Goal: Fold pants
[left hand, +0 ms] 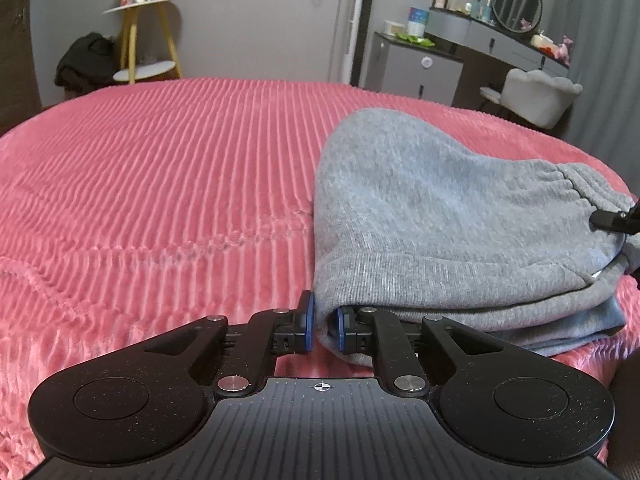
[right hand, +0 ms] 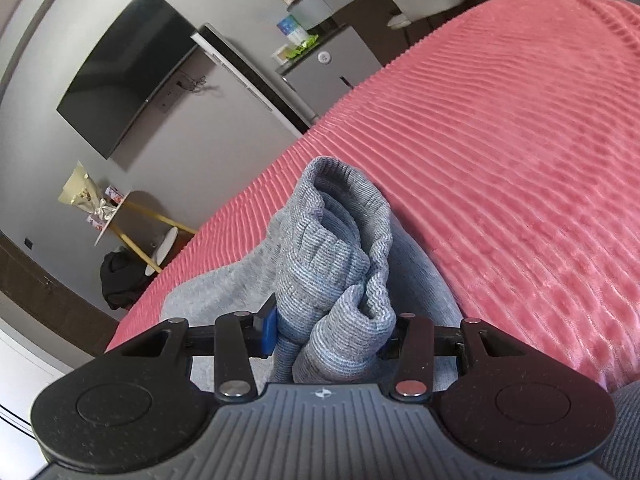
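Grey sweatpants (left hand: 440,208) lie folded in a thick stack on the right side of the pink ribbed bedspread (left hand: 160,180). My left gripper (left hand: 324,326) is shut on the stack's near left corner, and a thin edge of grey fabric sits pinched between its blue pads. At the right edge of that view the tip of my right gripper (left hand: 612,220) reaches the gathered waistband. In the right wrist view my right gripper (right hand: 332,336) is shut on a bunched wad of ribbed grey fabric (right hand: 332,248), which stands up between its fingers. More of the pants spread flat beneath it.
The bedspread (right hand: 520,160) stretches wide to the left of the pants and beyond them. Past the bed stand a yellow-legged side table (left hand: 140,40), a black bag (left hand: 84,60), a grey vanity with a round mirror (left hand: 516,0) and a white chair (left hand: 536,96). A dark TV (right hand: 128,68) hangs on the wall.
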`<state>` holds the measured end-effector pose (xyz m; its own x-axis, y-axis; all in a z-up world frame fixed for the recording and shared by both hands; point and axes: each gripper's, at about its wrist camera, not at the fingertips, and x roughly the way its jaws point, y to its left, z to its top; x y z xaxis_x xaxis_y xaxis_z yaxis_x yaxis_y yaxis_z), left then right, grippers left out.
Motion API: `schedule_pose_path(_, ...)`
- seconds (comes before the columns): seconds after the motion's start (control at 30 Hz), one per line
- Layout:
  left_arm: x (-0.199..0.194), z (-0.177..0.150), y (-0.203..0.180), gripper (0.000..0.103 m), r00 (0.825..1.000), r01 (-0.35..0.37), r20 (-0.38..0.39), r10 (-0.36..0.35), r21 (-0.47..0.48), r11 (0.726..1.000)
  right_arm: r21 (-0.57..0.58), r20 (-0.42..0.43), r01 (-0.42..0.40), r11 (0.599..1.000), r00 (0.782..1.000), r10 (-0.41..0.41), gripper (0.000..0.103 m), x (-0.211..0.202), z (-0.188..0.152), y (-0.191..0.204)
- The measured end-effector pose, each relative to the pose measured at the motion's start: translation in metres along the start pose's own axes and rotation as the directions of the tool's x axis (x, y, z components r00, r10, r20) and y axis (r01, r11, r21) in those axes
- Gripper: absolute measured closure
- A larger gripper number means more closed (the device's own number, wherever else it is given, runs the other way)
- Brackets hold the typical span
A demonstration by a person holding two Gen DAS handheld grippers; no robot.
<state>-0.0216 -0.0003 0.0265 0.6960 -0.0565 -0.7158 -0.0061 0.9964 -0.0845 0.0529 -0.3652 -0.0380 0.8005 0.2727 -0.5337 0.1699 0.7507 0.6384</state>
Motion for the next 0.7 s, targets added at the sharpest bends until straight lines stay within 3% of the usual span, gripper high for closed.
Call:
schedule_pose_path(0.2, 0.001, 0.001, 0.006, 0.089, 0.999, 0.030, -0.022, -0.031, -0.055, 0.998, 0.051, -0.076, 0.018, 0.999, 0.997, -0.014, 0.054, 0.007, 0.003, -0.011)
schedule_pose_path(0.3, 0.000, 0.003, 0.013, 0.080, 0.997, 0.051, -0.043, -0.057, -0.118, 0.992, 0.072, -0.115, 0.022, 0.997, 0.993, -0.014, 0.044, 0.006, 0.002, -0.013)
schedule_pose_path(0.43, 0.000, 0.004, 0.029, 0.071, 0.987, 0.119, -0.071, -0.141, -0.254, 0.960, 0.114, -0.147, -0.005, 0.993, 0.989, 0.022, 0.040, -0.001, 0.000, -0.021)
schedule_pose_path(0.53, 0.005, 0.002, 0.045, 0.066, 0.949, 0.244, -0.088, -0.303, -0.403, 0.882, 0.175, -0.171, -0.033, 0.984, 0.983, 0.064, 0.034, -0.002, -0.004, -0.030)
schedule_pose_path(0.63, 0.005, 0.000, 0.048, 0.055, 0.907, 0.339, -0.076, -0.414, -0.453, 0.824, 0.175, -0.172, -0.039, 0.984, 0.983, 0.069, 0.033, 0.000, -0.008, -0.032)
schedule_pose_path(0.7, 0.008, -0.001, 0.048, 0.054, 0.866, 0.403, -0.071, -0.495, -0.487, 0.775, 0.181, -0.162, -0.056, 0.982, 0.983, 0.086, 0.031, 0.003, -0.011, -0.035)
